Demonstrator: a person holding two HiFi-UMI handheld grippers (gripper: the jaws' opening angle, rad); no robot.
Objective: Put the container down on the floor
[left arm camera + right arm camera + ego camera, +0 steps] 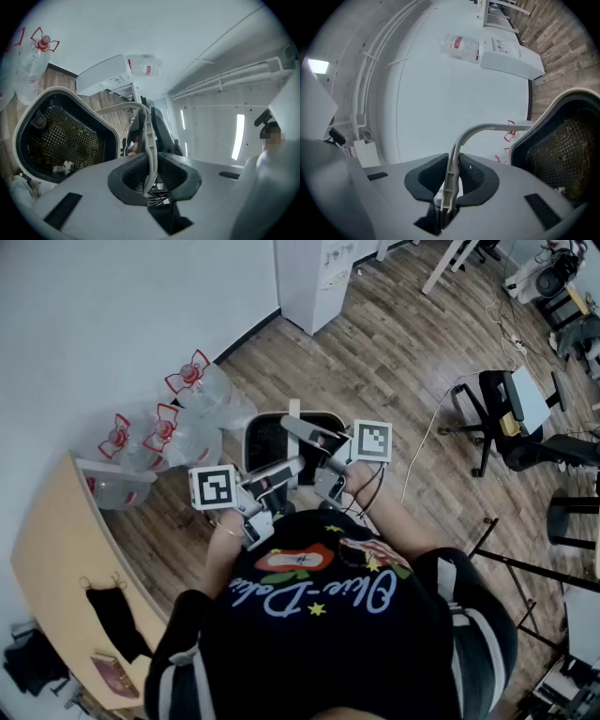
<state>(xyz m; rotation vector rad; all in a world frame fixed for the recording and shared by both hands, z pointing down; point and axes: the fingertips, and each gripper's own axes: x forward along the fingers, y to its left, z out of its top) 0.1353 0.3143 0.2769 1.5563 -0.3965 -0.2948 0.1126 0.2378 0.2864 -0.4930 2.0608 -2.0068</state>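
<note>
Left tool [149, 177] and right tool [451, 182]: each clamped shut on the container's grey handle [148, 133]. Container [248, 439]: white rim, black mesh inside, over the wood floor [403, 362] just ahead of both tools. Clear bags [192, 423]: beside the container, at its left.

A plain white wall [112, 315] stands far left, meeting a brown wood-plank floor [403, 362]. A white cabinet [314, 277] sits far against it. A pale wooden tabletop [52, 549] lies near left; a black office chair [494, 404] stands right.
</note>
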